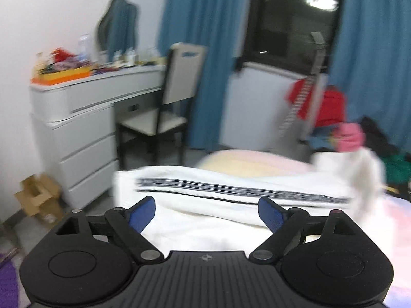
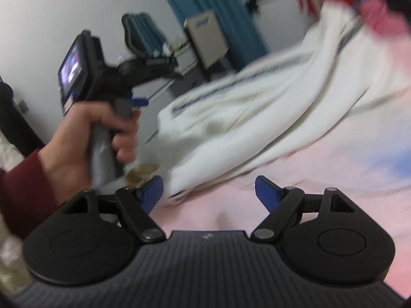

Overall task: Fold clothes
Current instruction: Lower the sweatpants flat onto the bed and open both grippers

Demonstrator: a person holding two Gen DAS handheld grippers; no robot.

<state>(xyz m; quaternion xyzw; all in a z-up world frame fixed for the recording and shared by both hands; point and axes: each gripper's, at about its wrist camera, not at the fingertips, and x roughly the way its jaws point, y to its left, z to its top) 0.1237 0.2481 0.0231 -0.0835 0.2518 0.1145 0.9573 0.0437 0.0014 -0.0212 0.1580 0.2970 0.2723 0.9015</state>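
A bed (image 2: 321, 159) covered in pink sheeting is seen, with a white garment (image 1: 231, 179) with dark stripes spread across it. Left tongs (image 1: 206, 214) and right tongs (image 2: 209, 192) are held wide apart, gripping nothing.

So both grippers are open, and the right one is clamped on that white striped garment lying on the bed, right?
Not quite. The right gripper is open but holds nothing: the right wrist view shows the white striped garment lying on the bed ahead of its spread fingers. The left gripper is open too.
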